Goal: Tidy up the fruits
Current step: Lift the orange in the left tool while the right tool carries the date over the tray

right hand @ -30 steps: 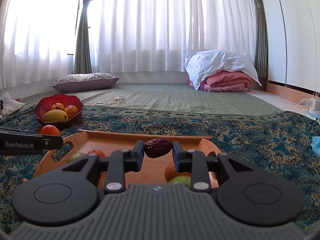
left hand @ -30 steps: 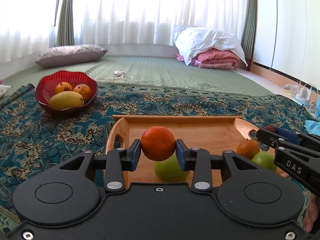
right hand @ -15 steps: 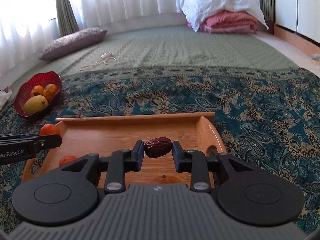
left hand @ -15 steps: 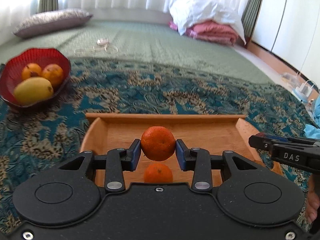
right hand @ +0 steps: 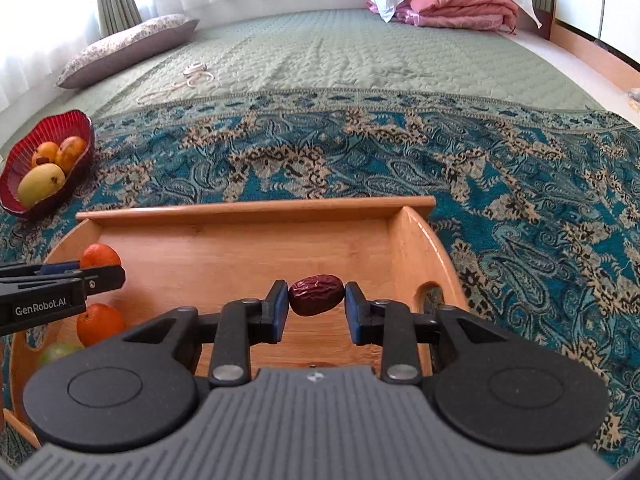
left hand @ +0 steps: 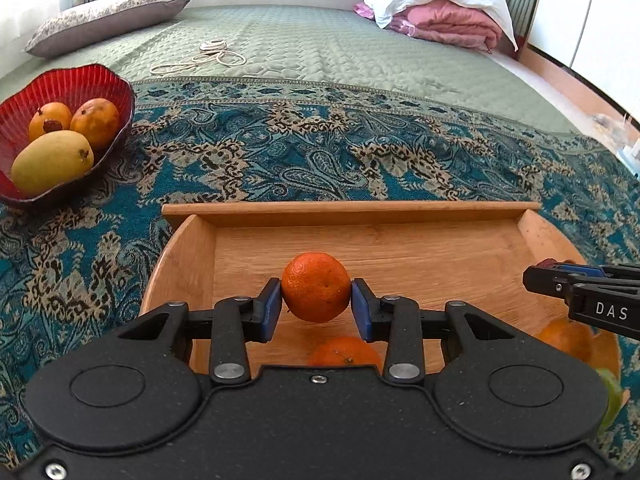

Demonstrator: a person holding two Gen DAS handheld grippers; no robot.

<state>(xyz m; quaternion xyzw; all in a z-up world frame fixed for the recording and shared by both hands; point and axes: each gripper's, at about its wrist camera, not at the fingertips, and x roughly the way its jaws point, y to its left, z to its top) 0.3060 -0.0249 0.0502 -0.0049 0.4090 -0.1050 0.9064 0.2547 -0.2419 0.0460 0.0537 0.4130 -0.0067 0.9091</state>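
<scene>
My left gripper (left hand: 316, 300) is shut on an orange tangerine (left hand: 316, 287) and holds it above the wooden tray (left hand: 352, 212). My right gripper (right hand: 316, 300) is shut on a dark red date (right hand: 316, 294) above the same tray (right hand: 256, 210). A second tangerine (left hand: 346, 353) lies in the tray under the left gripper. In the right wrist view the left gripper (right hand: 100, 278) shows at the left with its tangerine (right hand: 100, 255); below it lie another tangerine (right hand: 100, 322) and a green fruit (right hand: 60, 352).
A red bowl (left hand: 76, 80) with a mango (left hand: 52, 162) and two orange fruits stands at the far left on the patterned blue cloth (left hand: 320, 148). A white cord (left hand: 208, 54), a pillow (left hand: 104, 20) and folded bedding (left hand: 440, 20) lie on the green quilt behind.
Both grippers have risen and tilted downward over the tray, still holding the tangerine and the date. The tray floor and cloth now fill more of both views.
</scene>
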